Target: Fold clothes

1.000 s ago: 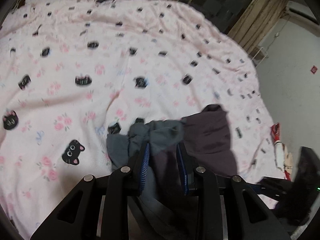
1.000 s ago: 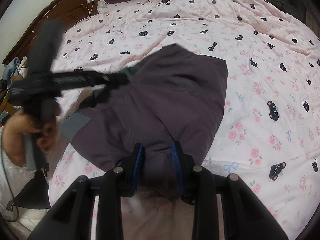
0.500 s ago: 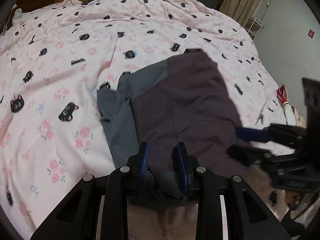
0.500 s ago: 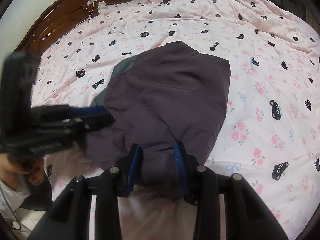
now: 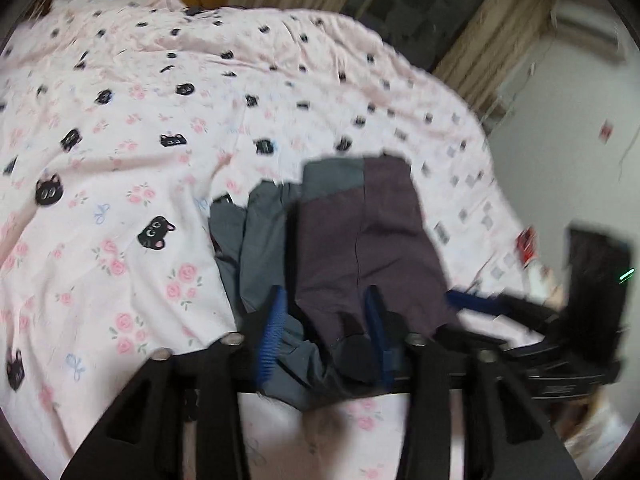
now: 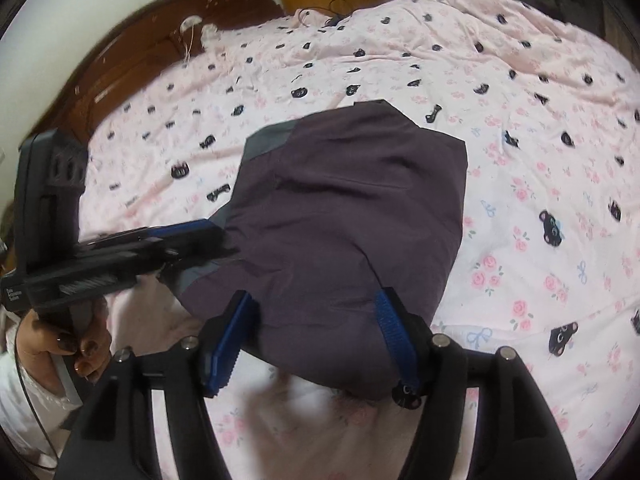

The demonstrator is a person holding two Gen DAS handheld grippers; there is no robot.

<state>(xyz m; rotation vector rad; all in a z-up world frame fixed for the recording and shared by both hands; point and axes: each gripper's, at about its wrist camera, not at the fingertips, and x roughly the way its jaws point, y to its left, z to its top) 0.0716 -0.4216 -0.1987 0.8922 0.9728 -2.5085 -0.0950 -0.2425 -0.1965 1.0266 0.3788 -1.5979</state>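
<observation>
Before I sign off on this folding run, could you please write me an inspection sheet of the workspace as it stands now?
Surface: bed with pink cat-print sheet, wrinkled, garment lying on it.
Job's things: purple-and-grey garment, folded into a compact shape; grey layers stick out on its left side in the left wrist view.
Clutter: small red item at the bed's edge, blurred.
Grippers: left gripper jaws opening, garment's near edge between them; right gripper jaws opening, garment's hem between them, pads not pressing.
Cables: dark cord at the far end of the bed; white cord on the headboard.
Surroundings: wooden headboard, curtains, white wall.
</observation>
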